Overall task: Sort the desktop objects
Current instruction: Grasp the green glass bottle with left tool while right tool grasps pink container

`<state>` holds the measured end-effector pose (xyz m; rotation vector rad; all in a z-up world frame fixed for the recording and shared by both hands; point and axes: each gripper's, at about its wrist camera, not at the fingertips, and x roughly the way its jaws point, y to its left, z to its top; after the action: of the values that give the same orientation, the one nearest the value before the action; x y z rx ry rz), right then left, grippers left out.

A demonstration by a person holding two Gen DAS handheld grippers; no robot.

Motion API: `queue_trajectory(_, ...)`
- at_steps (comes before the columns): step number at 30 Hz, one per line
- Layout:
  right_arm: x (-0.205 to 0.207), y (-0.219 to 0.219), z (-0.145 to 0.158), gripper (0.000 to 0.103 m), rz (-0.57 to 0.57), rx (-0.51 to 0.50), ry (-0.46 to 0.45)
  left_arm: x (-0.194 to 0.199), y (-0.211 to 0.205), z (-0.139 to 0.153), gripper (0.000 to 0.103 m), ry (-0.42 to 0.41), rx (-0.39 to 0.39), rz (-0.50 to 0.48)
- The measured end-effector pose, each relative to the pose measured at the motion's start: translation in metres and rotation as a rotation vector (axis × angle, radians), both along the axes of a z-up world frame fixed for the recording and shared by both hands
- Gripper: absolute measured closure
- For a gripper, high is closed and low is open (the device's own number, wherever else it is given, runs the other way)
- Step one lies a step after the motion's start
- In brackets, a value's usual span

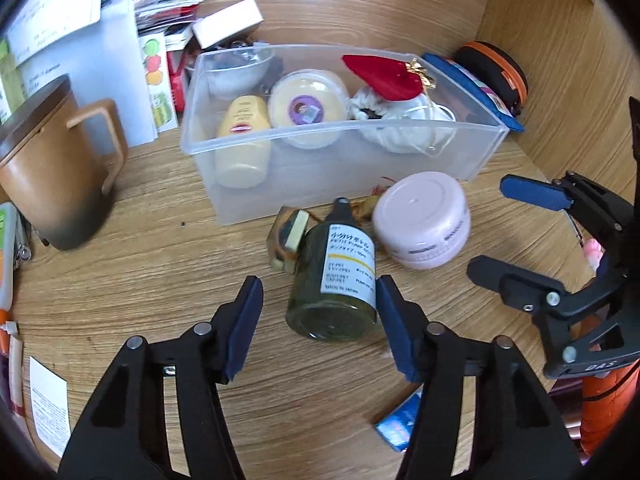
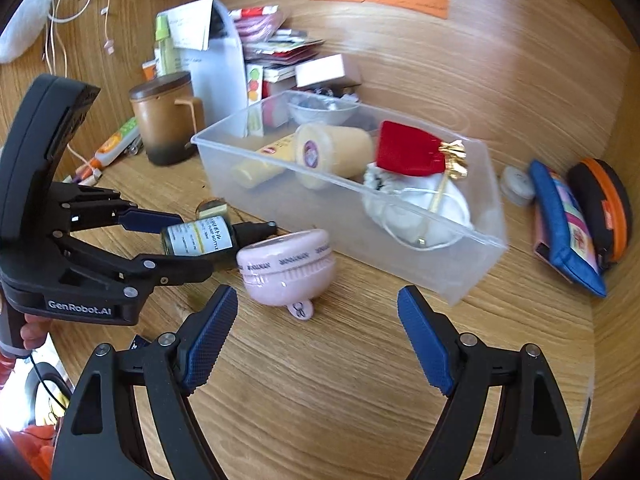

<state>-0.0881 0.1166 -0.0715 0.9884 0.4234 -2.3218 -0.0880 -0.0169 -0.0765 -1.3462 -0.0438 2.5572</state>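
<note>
A dark green pump bottle (image 1: 336, 280) (image 2: 200, 236) with a white label lies on its side on the wooden desk. My left gripper (image 1: 319, 282) (image 2: 192, 246) straddles it, jaws open. Its right pad (image 1: 390, 320) is against the bottle's side, while a gap shows at the left pad (image 1: 244, 320). Just right of the bottle sits a pink round jar (image 1: 422, 220) (image 2: 286, 268). My right gripper (image 2: 317, 292) (image 1: 490, 227) hovers open in front of that jar with nothing between its fingers. Behind both stands a clear plastic bin (image 1: 320, 168) (image 2: 340, 216) holding creams, a red pouch and a white pouch.
A brown lidded mug (image 1: 52, 160) (image 2: 168, 120) stands at the left, with papers and boxes stacked behind. A small gold-wrapped item (image 1: 286, 240) lies by the bottle. A blue pouch (image 2: 564, 216) and an orange-rimmed case (image 2: 604, 208) rest against the right wooden wall. A blue packet (image 1: 396, 424) lies near me.
</note>
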Motion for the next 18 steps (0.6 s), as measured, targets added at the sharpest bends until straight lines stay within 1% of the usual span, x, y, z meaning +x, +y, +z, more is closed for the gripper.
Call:
queue_trajectory(5,-0.010,-0.017,-0.009,0.023,0.037,0.023,-0.019,-0.004,-0.010,-0.001,0.045,-0.004,0.018,0.003)
queue_trajectory(10,-0.024,-0.031,-0.019,0.023,0.047,0.049,-0.042,-0.012,-0.011,-0.001,0.045,0.005,0.035,-0.011)
queue_trajectory(12,-0.027,-0.033,-0.020,0.025,0.047,0.047,-0.047,-0.015,-0.011,-0.002,0.045,0.006,0.040,-0.017)
queue_trajectory(13,-0.028,-0.033,-0.021,0.027,0.047,0.045,-0.050,-0.016,-0.010,-0.002,0.047,0.009,0.041,-0.019)
queue_trajectory(14,-0.028,-0.033,-0.021,0.030,0.045,0.040,-0.049,-0.017,-0.009,-0.002,0.051,0.010,0.048,-0.026)
queue_trajectory(16,-0.029,-0.033,-0.021,0.040,0.047,0.031,-0.049,-0.017,-0.008,-0.002,0.052,0.010,0.054,-0.034)
queue_trajectory(17,-0.029,-0.034,-0.021,0.043,0.052,0.028,-0.049,-0.016,-0.007,-0.002,0.052,0.017,0.049,-0.037)
queue_trajectory(18,-0.029,-0.033,-0.021,0.043,0.052,0.027,-0.051,-0.015,-0.006,-0.002,0.052,0.023,0.042,-0.039)
